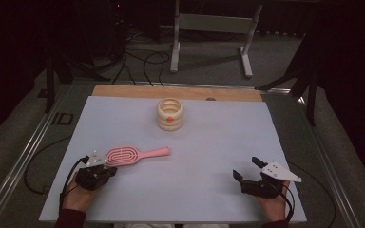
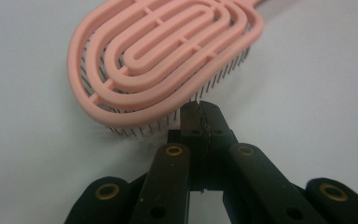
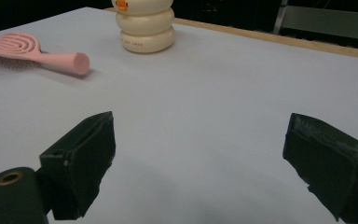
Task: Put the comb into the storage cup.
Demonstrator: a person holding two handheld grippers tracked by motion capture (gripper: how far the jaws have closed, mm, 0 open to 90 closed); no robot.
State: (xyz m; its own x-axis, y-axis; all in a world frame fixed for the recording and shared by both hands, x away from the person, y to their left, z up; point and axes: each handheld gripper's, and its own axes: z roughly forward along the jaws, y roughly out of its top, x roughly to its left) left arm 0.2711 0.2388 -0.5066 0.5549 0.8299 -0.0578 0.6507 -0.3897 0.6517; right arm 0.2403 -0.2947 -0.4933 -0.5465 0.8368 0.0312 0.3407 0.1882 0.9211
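Two grippers are held low over the near edge of the white tabletop [image 1: 209, 142], the left gripper [image 2: 200, 116] at the near left with its fingers pressed together on nothing, their tips set just beside the bristled rim of the pink hairbrush [image 1: 133, 155]. The hairbrush is laid flat with its oval head toward the left gripper and its handle pointed right, well apart from the cream ribbed holder [image 1: 170, 114] stood toward the far middle. The right gripper [image 1: 248, 168] is kept at the near right, its fingers spread wide apart over bare tabletop
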